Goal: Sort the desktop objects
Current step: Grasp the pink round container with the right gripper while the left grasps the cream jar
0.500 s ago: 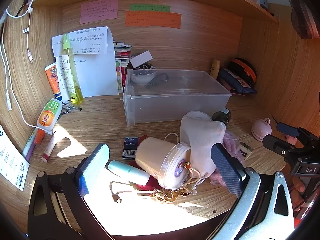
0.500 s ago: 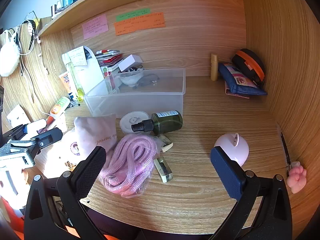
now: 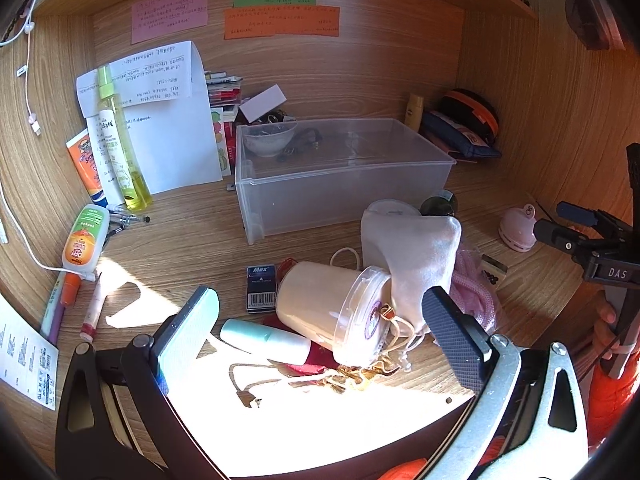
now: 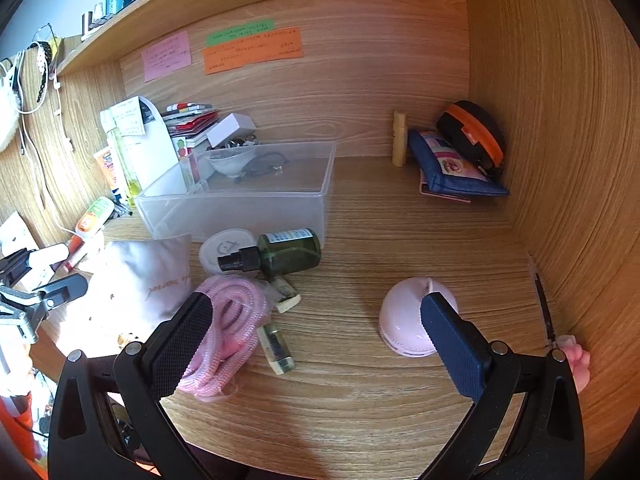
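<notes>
Both units are at standby over the clutter. The left hand-held gripper (image 3: 320,328) has its jaws fully spread and empty; it is angled down at the tub (image 3: 332,312), which lies on its side beside a white pouch (image 3: 416,256) and a tube (image 3: 264,338). The right hand-held gripper (image 4: 316,324) is equally wide and empty, framing bare worktop (image 4: 360,380) between the pink cord (image 4: 224,328) and the pink dome (image 4: 408,328). The clear bin (image 3: 340,184) stands behind the pile, open-topped and mostly vacant, probably the collection point. The wide jaws suit bulky items. No item is lifted yet.
</notes>
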The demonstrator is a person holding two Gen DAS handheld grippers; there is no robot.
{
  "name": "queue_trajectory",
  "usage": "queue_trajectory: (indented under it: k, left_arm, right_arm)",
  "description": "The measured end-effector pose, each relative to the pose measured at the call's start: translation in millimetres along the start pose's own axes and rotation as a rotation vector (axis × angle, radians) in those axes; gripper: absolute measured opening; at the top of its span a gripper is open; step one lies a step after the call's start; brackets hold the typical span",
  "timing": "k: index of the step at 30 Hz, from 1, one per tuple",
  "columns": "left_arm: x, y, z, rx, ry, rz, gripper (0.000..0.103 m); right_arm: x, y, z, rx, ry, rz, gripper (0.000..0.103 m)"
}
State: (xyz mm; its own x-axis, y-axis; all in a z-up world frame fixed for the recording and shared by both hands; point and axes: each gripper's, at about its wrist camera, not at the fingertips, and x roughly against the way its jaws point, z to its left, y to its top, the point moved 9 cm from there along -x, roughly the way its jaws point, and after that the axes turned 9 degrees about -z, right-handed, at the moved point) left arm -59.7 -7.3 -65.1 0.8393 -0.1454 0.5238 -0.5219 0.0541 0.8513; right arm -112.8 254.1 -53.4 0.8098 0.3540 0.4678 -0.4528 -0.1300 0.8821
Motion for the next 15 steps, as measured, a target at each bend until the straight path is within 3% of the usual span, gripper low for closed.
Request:
queue_trajectory:
  k: [13,15]
  left_arm:
    - [-27,-22,10,0.018,-0.057,0.109,0.103]
    - [-32,-24,11,0.019,-0.06,0.12,0.097]
  right_arm:
    - [-22,-24,-53,-0.055,-0.067,0.122,0.103]
    - [-26,-28,-58,-0.066,-0.064,0.135,0.103]
